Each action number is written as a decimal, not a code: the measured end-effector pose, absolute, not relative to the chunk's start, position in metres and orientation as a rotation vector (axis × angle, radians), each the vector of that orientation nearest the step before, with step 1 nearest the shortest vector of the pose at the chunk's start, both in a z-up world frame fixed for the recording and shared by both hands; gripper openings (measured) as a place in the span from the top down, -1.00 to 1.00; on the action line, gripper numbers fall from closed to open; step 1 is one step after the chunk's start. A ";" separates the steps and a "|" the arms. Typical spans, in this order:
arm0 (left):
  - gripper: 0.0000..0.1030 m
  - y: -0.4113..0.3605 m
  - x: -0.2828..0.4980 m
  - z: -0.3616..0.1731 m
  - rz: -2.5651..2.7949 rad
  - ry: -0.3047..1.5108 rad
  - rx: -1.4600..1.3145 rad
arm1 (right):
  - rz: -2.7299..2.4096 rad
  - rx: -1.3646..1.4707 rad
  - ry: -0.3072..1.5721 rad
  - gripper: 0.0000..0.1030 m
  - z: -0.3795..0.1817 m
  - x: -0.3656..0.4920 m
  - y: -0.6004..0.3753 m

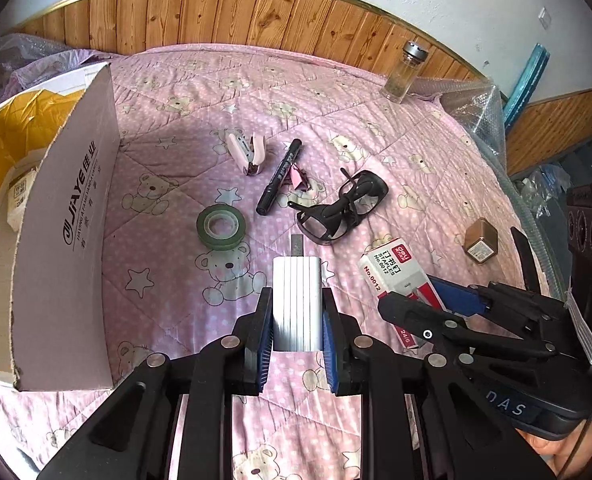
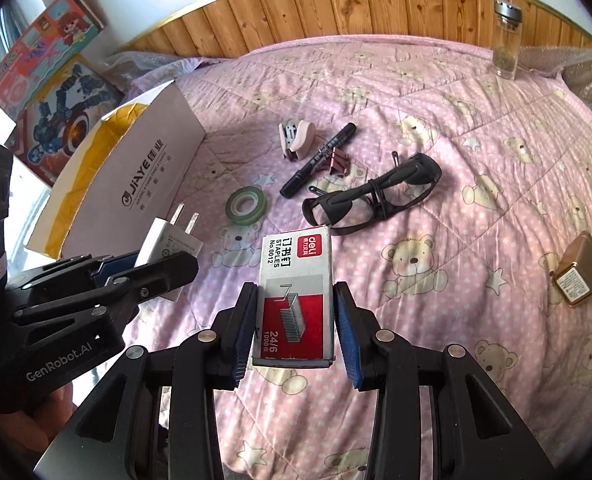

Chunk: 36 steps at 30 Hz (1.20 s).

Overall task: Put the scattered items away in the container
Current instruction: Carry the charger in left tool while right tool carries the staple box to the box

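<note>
My left gripper (image 1: 297, 296) is shut on a white charger plug (image 1: 297, 304), prongs pointing away, just right of the open cardboard box (image 1: 68, 216). My right gripper (image 2: 296, 288) is shut on a red-and-white staples box (image 2: 296, 300), held low over the pink quilt. Each gripper shows in the other's view: left gripper (image 2: 164, 264), right gripper (image 1: 407, 292). Scattered on the quilt beyond lie a green tape roll (image 2: 246, 204), a black marker (image 2: 317, 160), a pink stapler (image 2: 296, 138), a pink binder clip (image 2: 335, 162), black glasses (image 2: 371, 200) and a small gold box (image 2: 579, 268).
The cardboard box (image 2: 136, 184) stands at the quilt's left edge, its tall flap upright and yellow lining inside. A glass bottle (image 2: 505, 40) stands at the far right by the wooden headboard. Toy boxes (image 2: 56, 80) lean behind the container. Bubble wrap (image 1: 475, 108) edges the right side.
</note>
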State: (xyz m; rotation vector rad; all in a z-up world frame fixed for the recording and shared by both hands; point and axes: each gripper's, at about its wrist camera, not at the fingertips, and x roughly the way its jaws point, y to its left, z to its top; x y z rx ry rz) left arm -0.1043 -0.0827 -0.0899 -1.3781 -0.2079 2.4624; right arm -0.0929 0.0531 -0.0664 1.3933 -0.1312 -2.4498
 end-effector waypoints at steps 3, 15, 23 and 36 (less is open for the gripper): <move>0.56 -0.087 -0.099 -0.078 2.477 -0.216 -1.347 | -2.467 1.376 -0.114 0.23 -0.058 -0.088 0.048; 0.56 -0.114 -0.072 -0.043 2.541 -0.266 -1.264 | -2.496 1.286 -0.038 0.23 -0.024 -0.062 0.018; 0.56 -0.132 -0.053 -0.030 2.556 -0.306 -1.212 | -2.495 1.269 -0.011 0.23 -0.013 -0.043 0.000; 0.56 -0.161 -0.029 -0.010 2.571 -0.382 -1.115 | -2.521 1.204 0.074 0.23 0.014 -0.020 -0.030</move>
